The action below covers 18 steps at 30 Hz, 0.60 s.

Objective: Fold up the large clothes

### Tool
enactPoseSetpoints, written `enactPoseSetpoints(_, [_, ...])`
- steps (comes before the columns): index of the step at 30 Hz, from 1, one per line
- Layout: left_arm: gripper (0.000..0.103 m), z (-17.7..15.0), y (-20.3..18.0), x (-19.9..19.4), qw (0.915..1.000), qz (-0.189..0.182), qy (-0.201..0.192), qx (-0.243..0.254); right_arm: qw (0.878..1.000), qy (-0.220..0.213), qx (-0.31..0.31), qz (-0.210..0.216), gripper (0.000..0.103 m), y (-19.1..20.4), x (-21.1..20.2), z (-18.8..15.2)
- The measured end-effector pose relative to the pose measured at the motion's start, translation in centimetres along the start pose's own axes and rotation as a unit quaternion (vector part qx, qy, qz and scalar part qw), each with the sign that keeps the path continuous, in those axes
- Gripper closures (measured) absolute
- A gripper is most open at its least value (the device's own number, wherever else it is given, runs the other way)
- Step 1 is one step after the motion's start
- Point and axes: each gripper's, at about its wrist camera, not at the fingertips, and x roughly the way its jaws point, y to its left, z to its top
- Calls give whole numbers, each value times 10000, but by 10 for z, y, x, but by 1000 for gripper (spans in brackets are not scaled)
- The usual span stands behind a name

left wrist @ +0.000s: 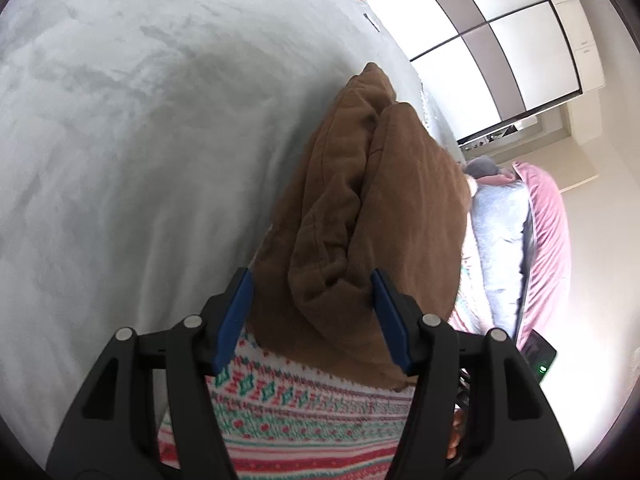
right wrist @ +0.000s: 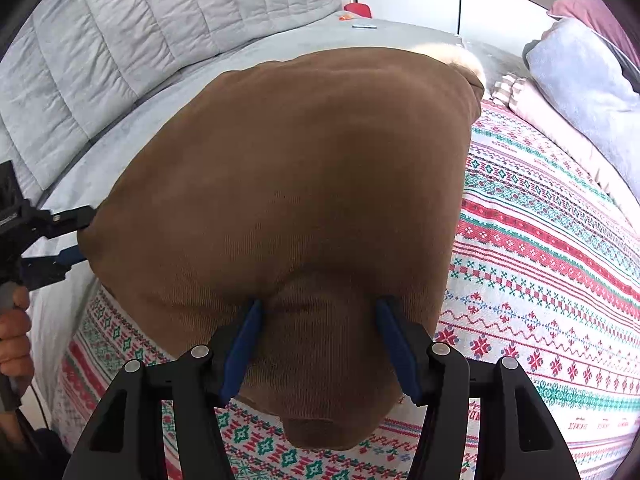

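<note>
Both grippers are on the brown corduroy garment [right wrist: 304, 184], which lies as a folded bundle on the patterned red, green and white bedspread [right wrist: 540, 240]. The right gripper [right wrist: 318, 320] has its blue pads [right wrist: 242, 344] spread wide with a bunched fold of the brown cloth sitting between them, pressed in at both sides. Over at the far edge, the left gripper [left wrist: 312, 292] straddles the thick stacked layers of the same garment; its blue pads [left wrist: 234, 320] bear on either side of the bundle (seen from the right wrist camera, its fingers bite the cloth's left edge). Beside the garment runs grey plush bedding [left wrist: 132, 128], with a quilted grey cover [right wrist: 132, 40] behind. Pillows, pale blue [right wrist: 580, 80] and pink [left wrist: 548, 232], lie well apart toward the wardrobe doors [left wrist: 480, 28].
</note>
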Motion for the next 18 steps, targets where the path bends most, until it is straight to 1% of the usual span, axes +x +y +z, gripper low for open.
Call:
enactPoseSetpoints(1, [40, -3, 0, -2, 10000, 19, 6, 31, 10000, -12, 14, 8, 43, -1, 0, 0])
enactPoseSetpoints(3, [32, -9, -2, -4, 9999, 148, 12, 78, 10000, -58, 49, 24, 43, -1, -1, -3])
enactPoseSetpoints(5, [29, -13, -3, 0, 9997, 216, 85, 65, 9999, -96, 55, 25, 43, -1, -2, -4])
enactPoseSetpoints(8, [28, -16, -7, 12, 9993, 184, 319, 14, 9998, -153, 101, 61, 43, -4, -2, -5])
enactPoseSetpoints(10, [28, -21, -10, 23, 9984, 249, 514, 35, 9996, -224, 140, 88, 43, -6, -3, -7])
enactPoseSetpoints(11, [28, -22, -11, 25, 9981, 281, 537, 61, 9995, -255, 154, 95, 43, -6, -3, -8])
enactPoseSetpoints(13, [25, -21, -12, 28, 9983, 348, 468, 74, 9993, -317, 175, 107, 43, -7, -4, -10])
enactPoseSetpoints(15, [22, -17, -10, 31, 9983, 323, 476, 8, 9991, -359, 207, 128, 43, -8, -4, -11])
enactPoseSetpoints(18, [16, -14, -13, 34, 9988, 326, 368, 19, 9988, -400, 236, 170, 43, -9, -5, -11])
